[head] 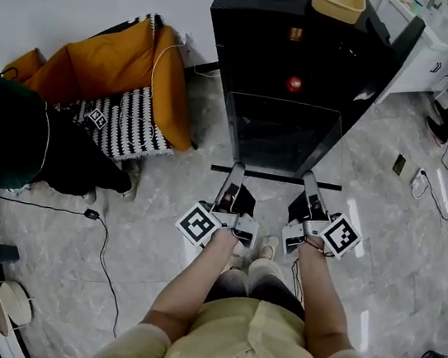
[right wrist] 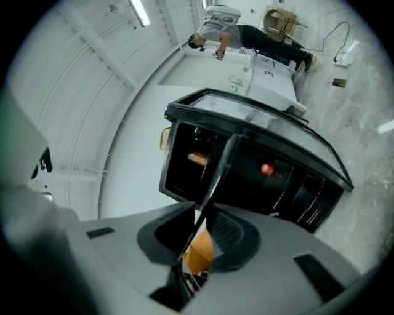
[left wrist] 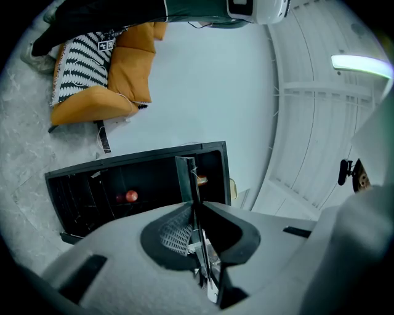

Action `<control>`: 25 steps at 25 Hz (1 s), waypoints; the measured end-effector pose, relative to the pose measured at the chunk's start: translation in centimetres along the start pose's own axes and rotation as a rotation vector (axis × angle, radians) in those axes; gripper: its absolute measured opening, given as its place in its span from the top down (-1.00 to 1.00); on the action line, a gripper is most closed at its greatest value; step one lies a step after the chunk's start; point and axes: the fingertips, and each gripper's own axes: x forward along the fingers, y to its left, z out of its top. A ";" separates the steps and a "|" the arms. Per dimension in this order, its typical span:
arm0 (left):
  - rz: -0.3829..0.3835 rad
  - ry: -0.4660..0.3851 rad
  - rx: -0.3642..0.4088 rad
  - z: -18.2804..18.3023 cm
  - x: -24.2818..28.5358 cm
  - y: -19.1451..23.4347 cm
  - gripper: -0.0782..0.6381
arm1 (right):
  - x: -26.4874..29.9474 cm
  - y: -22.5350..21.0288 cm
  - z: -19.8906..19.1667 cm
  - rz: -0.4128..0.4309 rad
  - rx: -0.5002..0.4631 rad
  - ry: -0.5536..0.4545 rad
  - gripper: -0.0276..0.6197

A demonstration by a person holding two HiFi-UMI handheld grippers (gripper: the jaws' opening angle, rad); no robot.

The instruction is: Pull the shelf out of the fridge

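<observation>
Glass shelf (head: 279,136) held at its front edge.
Left gripper (head: 235,174) and right gripper (head: 310,183) clamp it; probably stiff, slippery, fragile.

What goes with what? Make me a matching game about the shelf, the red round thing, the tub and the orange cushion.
Things:
1. shelf
2. red round thing
3. tub
4. orange cushion

Places:
A. on top of the fridge
B. held by the left gripper and the right gripper
C. next to the striped pillow
D. inside the fridge

Pairs: 1-B, 2-D, 3-A, 4-C
</observation>
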 end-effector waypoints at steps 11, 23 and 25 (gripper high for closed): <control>-0.038 0.007 -0.006 0.8 -0.6 -3.2 0.65 | -1.1 2.8 0.1 -0.018 -0.024 -0.025 0.73; -0.055 0.003 0.012 1.4 -2.1 -5.4 0.65 | -2.0 5.4 -0.5 0.016 -0.023 -0.046 0.73; -0.055 0.004 0.009 1.4 -2.4 -5.6 0.65 | -2.1 5.6 -0.6 0.014 -0.030 -0.047 0.73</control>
